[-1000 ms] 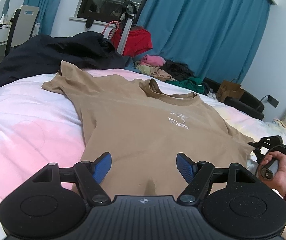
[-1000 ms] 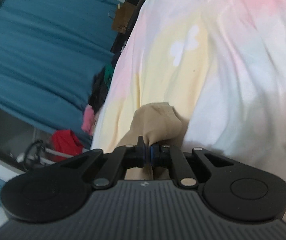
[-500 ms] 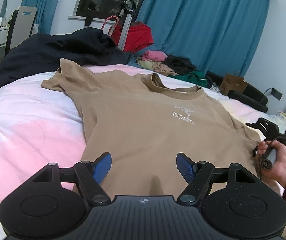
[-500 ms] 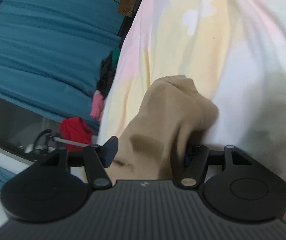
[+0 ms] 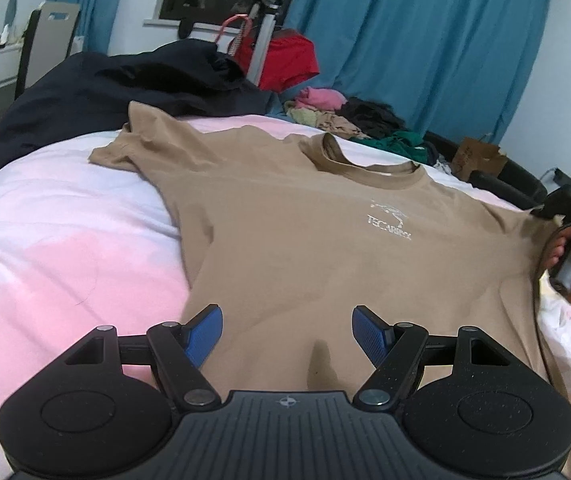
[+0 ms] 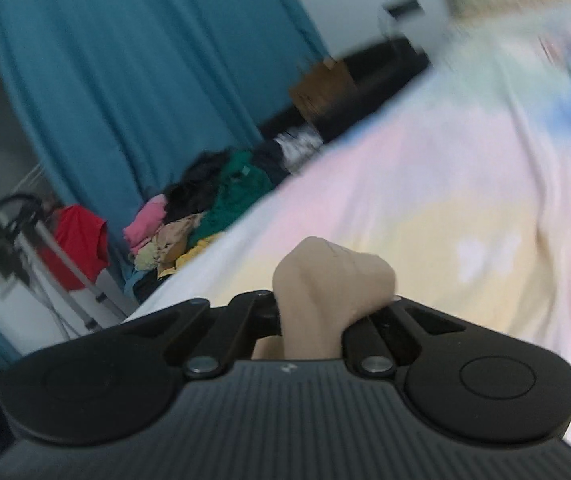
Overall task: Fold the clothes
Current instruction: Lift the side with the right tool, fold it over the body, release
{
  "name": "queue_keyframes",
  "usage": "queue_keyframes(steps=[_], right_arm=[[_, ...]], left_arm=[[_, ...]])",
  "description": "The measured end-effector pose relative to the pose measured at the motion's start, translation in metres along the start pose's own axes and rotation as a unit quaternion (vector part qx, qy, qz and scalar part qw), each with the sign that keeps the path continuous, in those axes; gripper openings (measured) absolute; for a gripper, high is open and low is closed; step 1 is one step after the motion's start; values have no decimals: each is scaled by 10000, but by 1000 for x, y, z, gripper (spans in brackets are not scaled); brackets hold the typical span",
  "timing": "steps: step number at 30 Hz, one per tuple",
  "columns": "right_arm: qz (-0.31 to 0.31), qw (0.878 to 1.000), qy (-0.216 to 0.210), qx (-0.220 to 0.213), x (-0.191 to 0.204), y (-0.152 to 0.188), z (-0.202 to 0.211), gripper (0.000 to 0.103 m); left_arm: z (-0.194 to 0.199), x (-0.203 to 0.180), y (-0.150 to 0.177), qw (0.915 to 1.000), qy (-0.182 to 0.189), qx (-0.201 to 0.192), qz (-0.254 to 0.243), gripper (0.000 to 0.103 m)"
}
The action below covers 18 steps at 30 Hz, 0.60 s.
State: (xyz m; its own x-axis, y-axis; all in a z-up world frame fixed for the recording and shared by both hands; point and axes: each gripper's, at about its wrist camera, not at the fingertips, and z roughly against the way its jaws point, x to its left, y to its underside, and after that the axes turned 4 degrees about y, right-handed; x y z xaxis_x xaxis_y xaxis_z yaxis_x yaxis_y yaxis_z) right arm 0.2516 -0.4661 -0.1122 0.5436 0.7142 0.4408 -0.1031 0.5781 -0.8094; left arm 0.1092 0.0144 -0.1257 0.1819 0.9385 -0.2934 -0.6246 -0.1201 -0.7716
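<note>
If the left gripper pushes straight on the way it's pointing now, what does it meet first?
Most likely the tan T-shirt: the open left gripper angles down over its lower body, with nothing between the blue fingers and the cloth. How far off is unclear.

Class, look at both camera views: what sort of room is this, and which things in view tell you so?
Most likely a bedroom at home. A tan T-shirt lies spread on a bed with pastel bedding, blue curtains hang by a window, and a pile of loose clothes sits beyond the bed.
</note>
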Motion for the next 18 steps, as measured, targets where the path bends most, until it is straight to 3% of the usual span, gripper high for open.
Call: queue_keyframes(steps=[4,8,14,18], right_arm=[[929,9950,-195,-309,55,-18,26,5],[1803,9811,-519,-473,120,-14,53,5],[2643,9602,-852,-289,213,38,57,5],[3136,9458,-843,-72,250,90,37,5]], left_arm=[[8,5,-4,9999,-100,-54,10,74],[15,13,-10,9995,-296,-125,-14,74],[16,40,-26,9983,-502,-163,234,75],[14,56,-31,9977,-564,-215,322,75]])
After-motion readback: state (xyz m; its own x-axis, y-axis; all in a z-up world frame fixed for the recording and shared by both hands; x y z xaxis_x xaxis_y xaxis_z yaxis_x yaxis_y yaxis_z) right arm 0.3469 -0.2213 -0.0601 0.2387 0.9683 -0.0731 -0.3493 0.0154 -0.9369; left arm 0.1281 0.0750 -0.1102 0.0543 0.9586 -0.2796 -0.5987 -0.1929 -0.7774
